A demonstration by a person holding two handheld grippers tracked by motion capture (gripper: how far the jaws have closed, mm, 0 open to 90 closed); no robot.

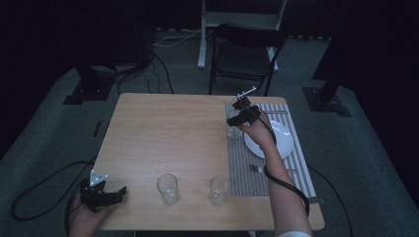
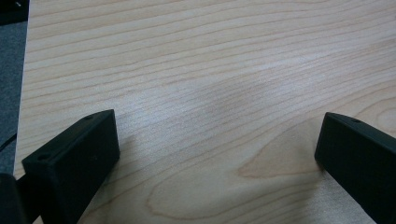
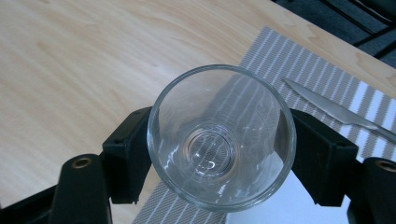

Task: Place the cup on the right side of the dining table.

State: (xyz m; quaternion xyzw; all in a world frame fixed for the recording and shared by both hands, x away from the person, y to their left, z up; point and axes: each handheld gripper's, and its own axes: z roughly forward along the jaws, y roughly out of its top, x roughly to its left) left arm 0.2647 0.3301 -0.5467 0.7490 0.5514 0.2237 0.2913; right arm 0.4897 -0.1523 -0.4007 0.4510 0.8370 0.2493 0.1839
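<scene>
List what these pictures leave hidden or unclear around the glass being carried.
- Clear drinking glass: the right gripper view doesn't settle whether its base touches the striped grey placemat.
- Silver knife: cut off by that view's right edge.
- Silver fork: high view, partly behind the forearm.

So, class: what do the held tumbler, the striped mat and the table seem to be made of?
Tumbler: clear glass, see-through, with glinting rim.
Mat: probably woven vinyl or fabric, matte grey and white ribs.
Table: pale wood or laminate, with visible grain lines.

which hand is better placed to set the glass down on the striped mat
Right: the right gripper already clamps the glass above the striped mat. The left gripper sits open and empty at the table's near left corner.
</scene>
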